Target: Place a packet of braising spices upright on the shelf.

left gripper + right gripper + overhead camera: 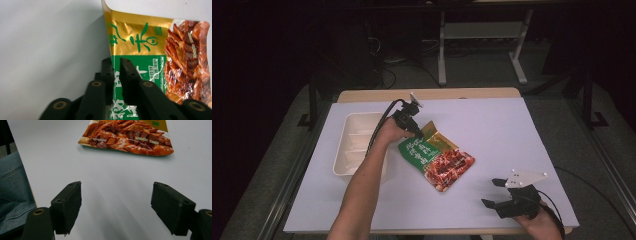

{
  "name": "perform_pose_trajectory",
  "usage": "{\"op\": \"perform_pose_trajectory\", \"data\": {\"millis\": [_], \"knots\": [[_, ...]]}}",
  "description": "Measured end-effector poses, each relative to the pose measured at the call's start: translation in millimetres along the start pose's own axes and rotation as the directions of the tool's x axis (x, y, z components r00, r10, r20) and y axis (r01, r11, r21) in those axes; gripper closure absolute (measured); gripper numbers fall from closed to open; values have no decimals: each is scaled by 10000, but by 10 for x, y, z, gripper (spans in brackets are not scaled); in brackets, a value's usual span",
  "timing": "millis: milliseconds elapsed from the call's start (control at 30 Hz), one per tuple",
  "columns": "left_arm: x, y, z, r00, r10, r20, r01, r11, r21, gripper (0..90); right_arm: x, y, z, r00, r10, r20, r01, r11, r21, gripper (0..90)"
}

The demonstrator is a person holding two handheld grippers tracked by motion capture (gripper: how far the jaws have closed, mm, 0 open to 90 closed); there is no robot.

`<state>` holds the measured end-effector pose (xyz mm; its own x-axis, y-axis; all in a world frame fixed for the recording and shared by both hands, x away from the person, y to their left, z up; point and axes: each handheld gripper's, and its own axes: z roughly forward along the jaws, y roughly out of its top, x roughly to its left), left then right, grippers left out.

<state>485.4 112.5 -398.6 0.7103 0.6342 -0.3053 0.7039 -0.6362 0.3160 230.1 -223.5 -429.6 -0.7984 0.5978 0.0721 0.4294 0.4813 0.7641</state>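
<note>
Snack pouch [437, 161]: one flat foil packet, gold and green at its upper end with green lettering, a printed photograph of glazed reddish-brown food at its lower end; it lies on the white table cover [492, 130] near the middle, just to the right of the white tray [343, 150], your landmark for this entry. White tray: compartmented, shallow, set toward the cover's left edge, its long side running away from you, partly crossed by your left forearm [362, 190]. Left gripper [418, 132]: held in your left hand just right of the tray's far end, at the pouch's gold-green corner; in the left gripper view [115, 65] its two black jaws are closed down on the pouch's edge, the film pinched between them, and that corner looks lifted off the cover. Right gripper [496, 192]: well to the right of the tray, near the cover's near edge, apart from the pouch; in the right gripper view [116, 200] its jaws stand wide apart with bare cover between them and the pouch's [127, 137] printed end lying beyond. Blue denim [12, 192] shows past the table edge in that same view.
</note>
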Motion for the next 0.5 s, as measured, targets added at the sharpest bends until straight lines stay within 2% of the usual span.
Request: {"op": "perform_pose_trajectory", "data": {"millis": [33, 100, 300, 467, 500], "knots": [[-12, 1, 3, 10000, 86, 22, -86, 10000, 26, 842, -1, 2, 5, 10000, 9, -19, -9, 10000, 25, 240], [-55, 5, -10, 9992, 354, -203, -351, 9993, 123, 888, -6, 8, 14, 10000, -3, -36, 3, 10000, 59, 240], [-153, 2, -89, 9943, 940, -500, -939, 9956, 50, 898, -39, 44, 34, 10000, 19, -66, -19, 10000, 19, 237], [-241, -13, -203, 9893, 1321, -624, -1346, 9901, -386, 899, -68, 100, 23, 10000, 76, -52, -77, 9999, -102, 232], [-265, -22, -231, 9903, 1270, -567, -1303, 9897, -599, 899, -71, 110, 21, 9999, 91, -49, -92, 9999, -127, 232]]}}
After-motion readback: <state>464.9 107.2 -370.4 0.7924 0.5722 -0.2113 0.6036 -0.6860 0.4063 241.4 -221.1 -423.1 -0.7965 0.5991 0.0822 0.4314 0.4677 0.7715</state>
